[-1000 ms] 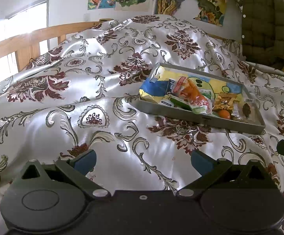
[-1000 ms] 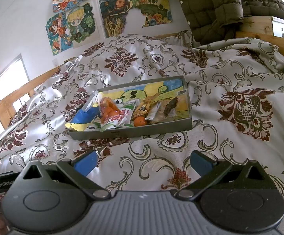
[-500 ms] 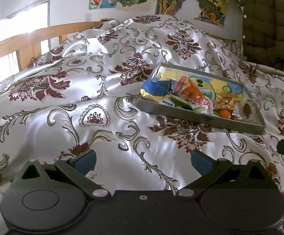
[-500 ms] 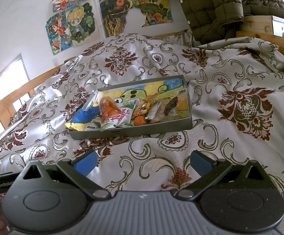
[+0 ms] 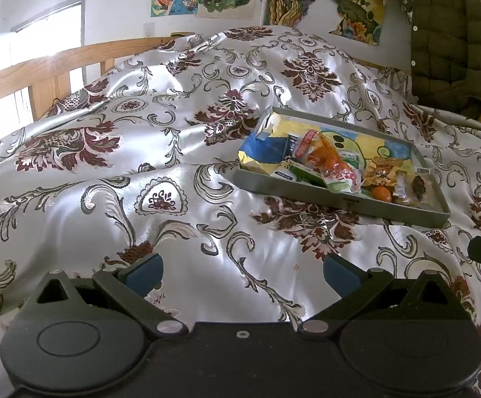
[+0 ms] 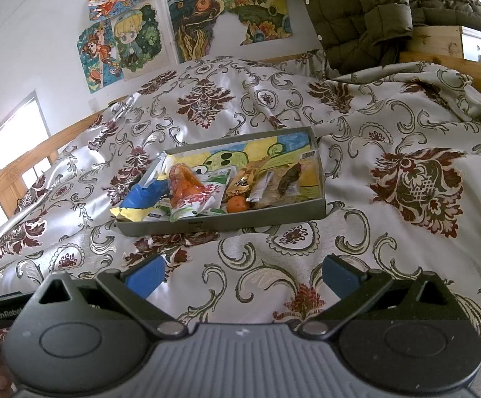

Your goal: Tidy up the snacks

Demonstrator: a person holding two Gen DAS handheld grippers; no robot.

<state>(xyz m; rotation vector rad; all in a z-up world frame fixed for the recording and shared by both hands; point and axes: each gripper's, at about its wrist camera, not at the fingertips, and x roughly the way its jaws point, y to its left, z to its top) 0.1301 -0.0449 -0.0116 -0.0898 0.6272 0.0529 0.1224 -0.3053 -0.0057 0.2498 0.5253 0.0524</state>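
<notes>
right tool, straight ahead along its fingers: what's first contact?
Probably the patterned bedspread just ahead of the open right tool. Further along that line sits the grey tray of snacks, its near wall first. Depth is unclear in the fisheye.

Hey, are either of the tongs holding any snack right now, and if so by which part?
Nothing is held. The left tongs and right tongs are both open over the bedspread, short of the snack tray.

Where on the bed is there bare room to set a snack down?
Bare bedspread lies between the right gripper and the tray, and right of the tray toward the quilted jacket. Left of the tray is bare too. The tray's near half is crowded with snacks.
</notes>
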